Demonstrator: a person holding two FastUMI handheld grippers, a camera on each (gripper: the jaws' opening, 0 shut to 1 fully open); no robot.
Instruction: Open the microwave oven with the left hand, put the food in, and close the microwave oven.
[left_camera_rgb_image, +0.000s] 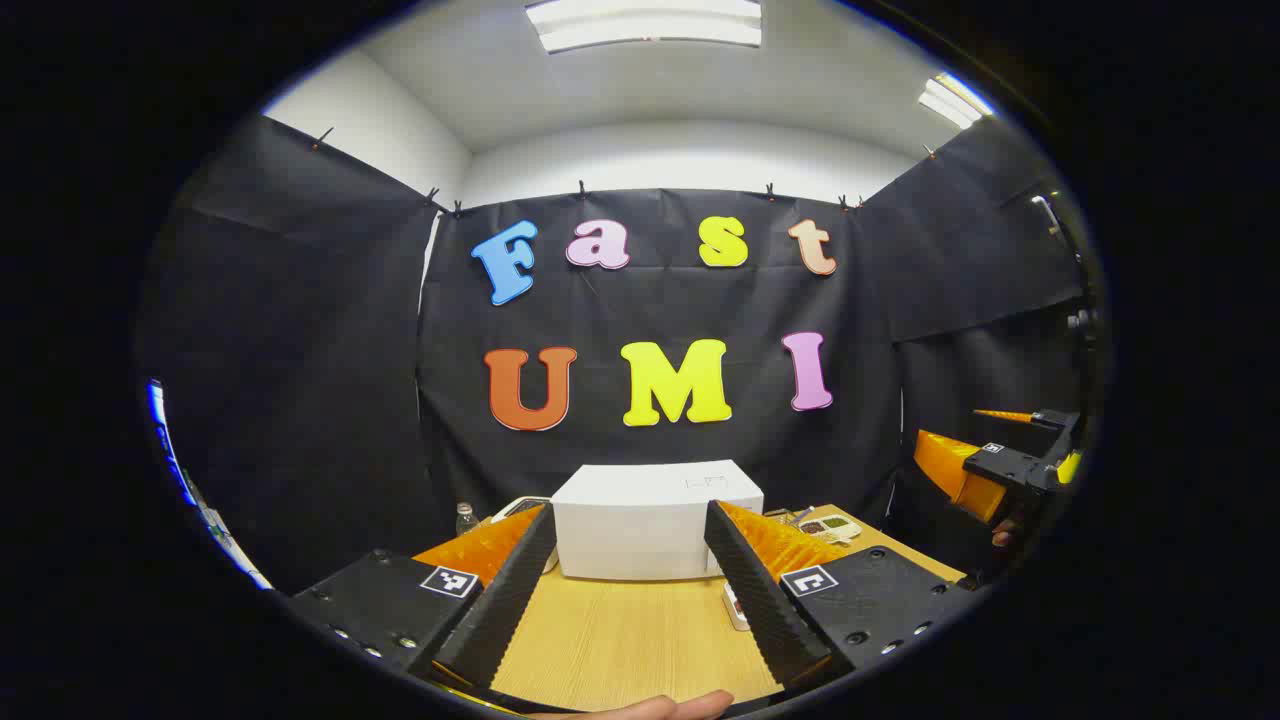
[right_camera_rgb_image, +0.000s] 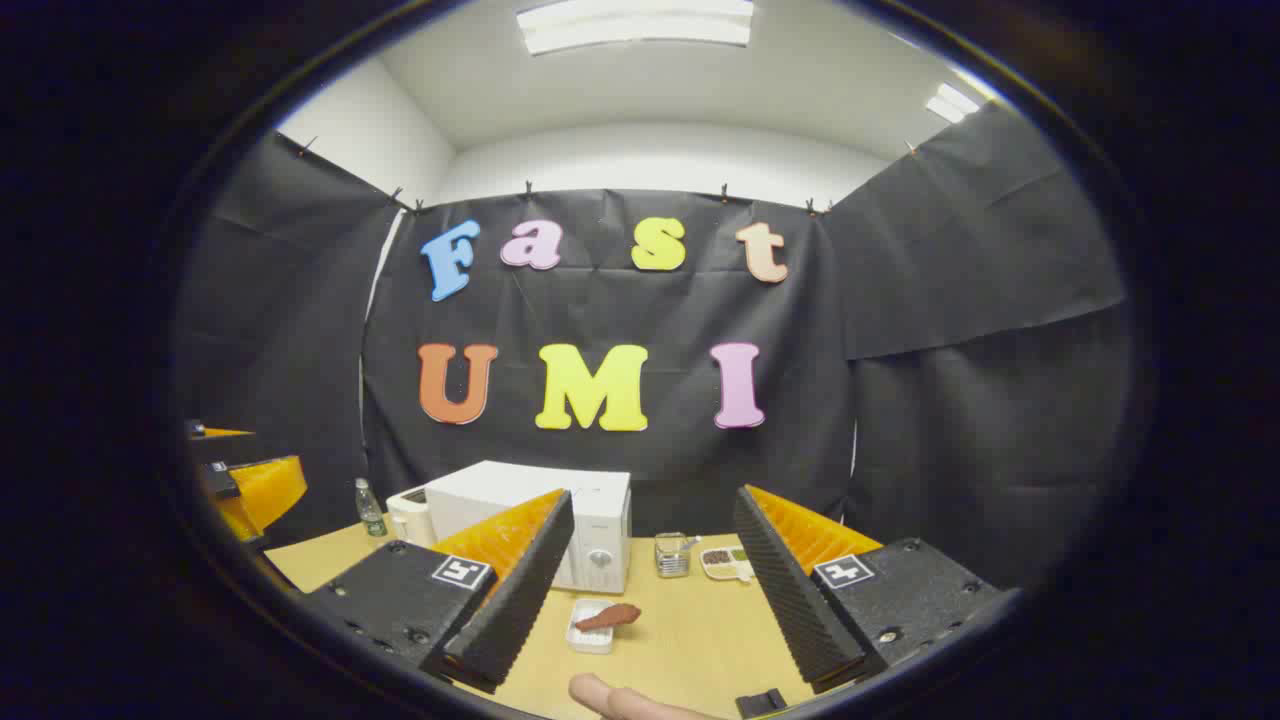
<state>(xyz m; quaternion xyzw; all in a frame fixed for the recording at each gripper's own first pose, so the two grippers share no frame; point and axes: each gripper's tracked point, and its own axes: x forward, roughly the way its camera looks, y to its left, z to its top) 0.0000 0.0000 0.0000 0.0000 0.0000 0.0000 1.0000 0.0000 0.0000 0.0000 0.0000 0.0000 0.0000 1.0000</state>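
The white microwave (left_camera_rgb_image: 650, 535) stands on the wooden table (left_camera_rgb_image: 620, 640), door closed, straight ahead of my left gripper (left_camera_rgb_image: 630, 510), which is open and holds nothing. In the right gripper view the microwave (right_camera_rgb_image: 590, 535) sits left of centre. In front of it lies the food (right_camera_rgb_image: 608, 616), a brown piece in a small white tray (right_camera_rgb_image: 590, 638). My right gripper (right_camera_rgb_image: 652, 495) is open and empty, hovering above the table short of the tray. The tray's edge (left_camera_rgb_image: 735, 606) peeks out beside the left gripper's right finger.
A small bottle (right_camera_rgb_image: 368, 505) and a white appliance (right_camera_rgb_image: 410, 515) stand left of the microwave. A glass jar (right_camera_rgb_image: 672, 555) and a divided dish (right_camera_rgb_image: 725, 562) sit to its right. A person's fingertip (right_camera_rgb_image: 620, 700) shows at the bottom. Black cloth walls the booth.
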